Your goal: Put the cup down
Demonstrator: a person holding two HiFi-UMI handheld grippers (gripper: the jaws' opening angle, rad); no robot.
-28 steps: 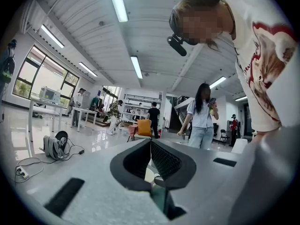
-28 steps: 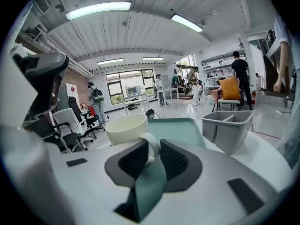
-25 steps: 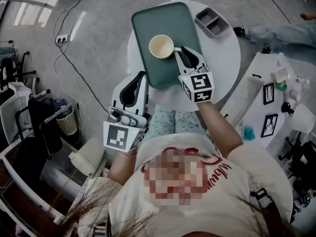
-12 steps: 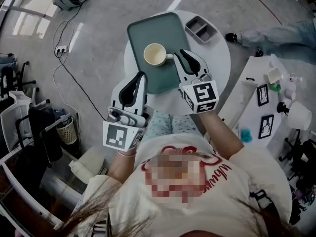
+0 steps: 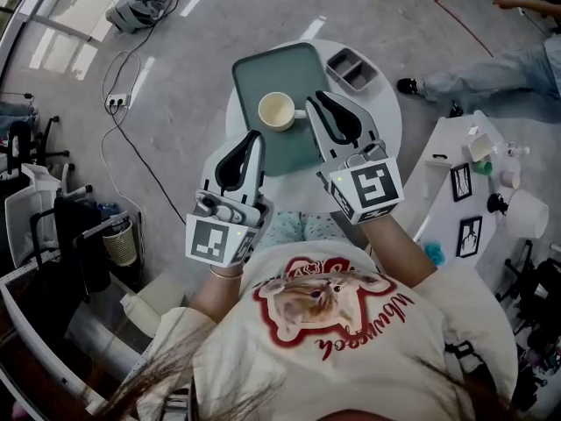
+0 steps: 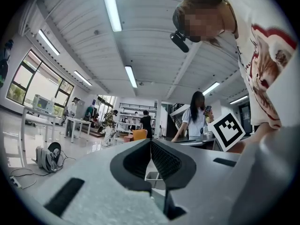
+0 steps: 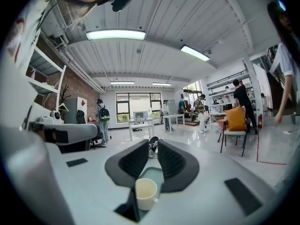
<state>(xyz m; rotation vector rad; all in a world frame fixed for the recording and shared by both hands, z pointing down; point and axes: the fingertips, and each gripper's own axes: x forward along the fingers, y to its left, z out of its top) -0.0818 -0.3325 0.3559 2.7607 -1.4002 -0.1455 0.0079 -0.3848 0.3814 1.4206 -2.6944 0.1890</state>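
The cup [image 5: 276,110] was found set on the tray [image 5: 294,60] and the task judged done, the right gripper [image 5: 320,100] beside it seemingly parted narrowly and empty, the left gripper [image 5: 252,137] closed on nothing.

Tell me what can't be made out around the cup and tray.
Head view: the tray's near end lies under the left hand-held gripper and the right hand-held gripper.
Right gripper view: the cup's lower side is covered by a jaw.
Left gripper view: the cup is out of sight, blocked by that hand-held gripper's own body.
Head view: the grey divided box is too small to show any contents.
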